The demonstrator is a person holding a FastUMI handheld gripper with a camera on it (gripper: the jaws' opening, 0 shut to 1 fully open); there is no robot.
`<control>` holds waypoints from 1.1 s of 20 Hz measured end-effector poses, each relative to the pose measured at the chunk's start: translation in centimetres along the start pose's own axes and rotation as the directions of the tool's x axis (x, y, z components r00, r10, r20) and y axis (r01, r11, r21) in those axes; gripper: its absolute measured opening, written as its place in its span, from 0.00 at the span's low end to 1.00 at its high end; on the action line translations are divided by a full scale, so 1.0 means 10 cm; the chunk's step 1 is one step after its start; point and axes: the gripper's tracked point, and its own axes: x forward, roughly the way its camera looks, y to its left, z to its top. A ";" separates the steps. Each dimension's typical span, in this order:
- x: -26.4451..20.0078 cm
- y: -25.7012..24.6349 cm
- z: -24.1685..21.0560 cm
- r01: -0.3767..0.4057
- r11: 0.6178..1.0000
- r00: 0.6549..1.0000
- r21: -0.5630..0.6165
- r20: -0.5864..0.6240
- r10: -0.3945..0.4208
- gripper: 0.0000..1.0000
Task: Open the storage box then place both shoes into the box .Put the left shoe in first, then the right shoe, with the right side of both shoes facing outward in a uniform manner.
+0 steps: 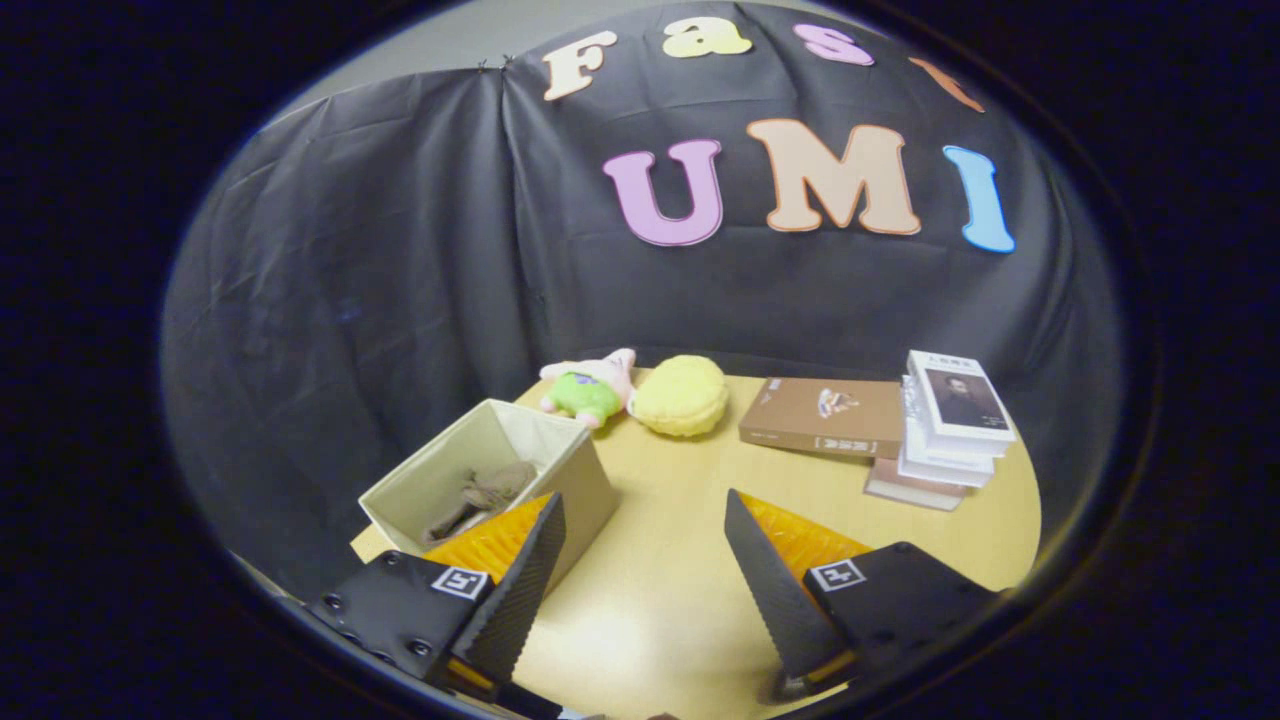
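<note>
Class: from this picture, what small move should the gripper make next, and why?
Probably swing toward the box and look down into it. The gripper is open over bare table, holding nothing. The box is open, with something brownish inside, perhaps a shoe, too unclear to tell how it lies.

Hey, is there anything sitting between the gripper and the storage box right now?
Nothing visible does. The gripper is open with bare table between its fingers, and the storage box stands right by the left finger, open-topped, with a brownish item lying inside. The plush toys and books lie farther back.
</note>
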 end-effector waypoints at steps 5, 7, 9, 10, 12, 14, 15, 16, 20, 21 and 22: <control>-0.16 -0.59 -0.16 0.104 0.995 0.994 0.000 -0.022 -0.104 1.00; -0.25 -0.82 -0.25 0.144 0.990 0.989 -0.004 -0.046 -0.144 1.00; -0.31 -1.05 -0.35 0.179 0.984 0.981 -0.014 -0.066 -0.180 1.00; -0.33 -1.15 -0.40 0.195 0.981 0.978 -0.023 -0.077 -0.196 1.00; -0.37 -1.32 -0.58 0.212 0.977 0.970 -0.040 -0.113 -0.215 1.00; -0.38 -1.48 -0.76 0.221 0.974 0.962 -0.054 -0.151 -0.227 1.00; -0.38 -1.52 -0.85 0.217 0.974 0.959 -0.059 -0.172 -0.224 1.00; -0.38 -1.58 -0.96 0.213 0.975 0.955 -0.068 -0.195 -0.222 1.00; -0.37 -1.71 -1.36 0.183 0.978 0.936 -0.097 -0.288 -0.203 1.00; -0.38 -1.72 -1.48 0.170 0.980 0.928 -0.104 -0.317 -0.195 1.00; -0.37 -1.75 -1.58 0.163 0.980 0.920 -0.117 -0.341 -0.194 1.00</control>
